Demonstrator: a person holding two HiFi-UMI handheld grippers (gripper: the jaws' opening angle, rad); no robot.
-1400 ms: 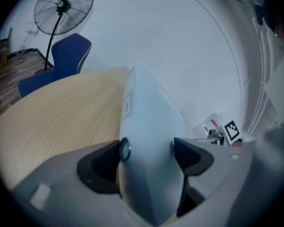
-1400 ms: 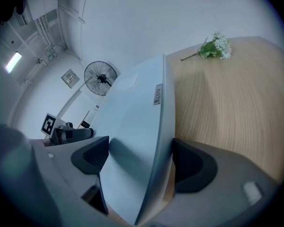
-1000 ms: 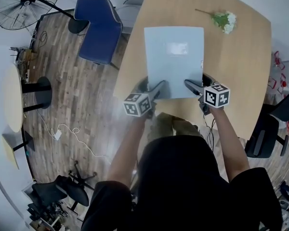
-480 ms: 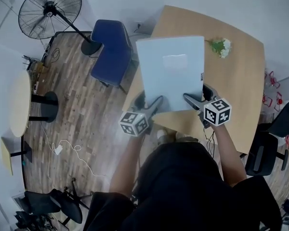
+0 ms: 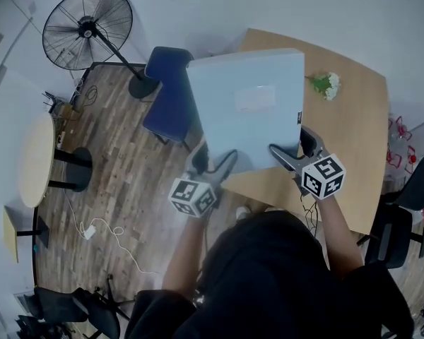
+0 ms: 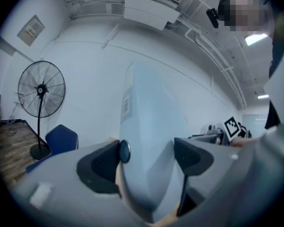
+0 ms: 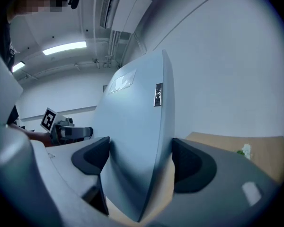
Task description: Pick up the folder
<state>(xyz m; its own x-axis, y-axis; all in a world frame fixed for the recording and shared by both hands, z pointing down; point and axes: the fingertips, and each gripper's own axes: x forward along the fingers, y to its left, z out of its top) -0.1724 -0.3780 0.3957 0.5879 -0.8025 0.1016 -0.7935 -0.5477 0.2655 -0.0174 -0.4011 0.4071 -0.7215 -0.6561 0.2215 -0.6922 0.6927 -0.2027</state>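
Observation:
A pale blue-grey folder (image 5: 247, 108) with a clear label pocket is held up off the wooden table (image 5: 346, 129), tilted toward me. My left gripper (image 5: 222, 162) is shut on its near left corner. My right gripper (image 5: 281, 155) is shut on its near right corner. In the left gripper view the folder (image 6: 149, 141) stands edge-on between the dark pads (image 6: 104, 167). In the right gripper view the folder (image 7: 132, 141) fills the gap between the jaws, its spine label facing me.
A bunch of white flowers (image 5: 326, 85) lies on the table's far right part. A blue chair (image 5: 168, 94) stands left of the table, with a standing fan (image 5: 85, 30) behind it. A black office chair (image 5: 396, 217) is at the right, a round table (image 5: 35, 161) at the far left.
Both grippers have lifted the folder off the table and raised it toward my head; it now looks larger and tilts up.

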